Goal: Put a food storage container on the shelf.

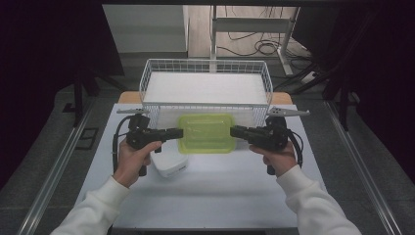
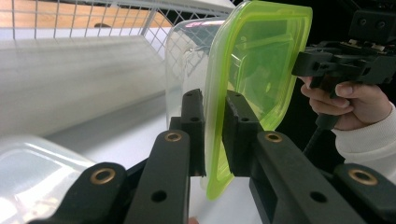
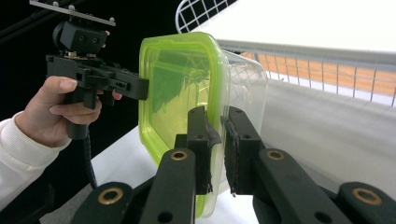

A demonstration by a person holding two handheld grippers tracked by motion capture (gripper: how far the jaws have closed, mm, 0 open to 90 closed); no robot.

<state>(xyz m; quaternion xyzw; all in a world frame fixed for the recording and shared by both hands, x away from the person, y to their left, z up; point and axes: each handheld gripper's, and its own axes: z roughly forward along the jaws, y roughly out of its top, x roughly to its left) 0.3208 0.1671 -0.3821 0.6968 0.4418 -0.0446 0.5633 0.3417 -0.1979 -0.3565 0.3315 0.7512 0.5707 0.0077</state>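
A clear plastic container point(image 1: 206, 133) with a lime-green lid point(image 2: 261, 60) hangs just in front of the wire basket, held at both short ends. My left gripper point(image 2: 214, 126) is shut on the lid's rim at the left end point(image 1: 178, 132). At the opposite end my right gripper point(image 3: 218, 140) pinches the rim, seen at the container's right side point(image 1: 234, 131). In both gripper views the container's clear body point(image 3: 247, 84) faces the basket. The right gripper view also shows the left gripper point(image 3: 142, 88) biting the far edge.
A white wire basket point(image 1: 205, 66) with a white floor stands at the back of the table, right behind the container. A small whitish translucent tub point(image 1: 169, 164) sits on the tabletop point(image 1: 210, 196) below my left hand. Dark floor and rails flank the table.
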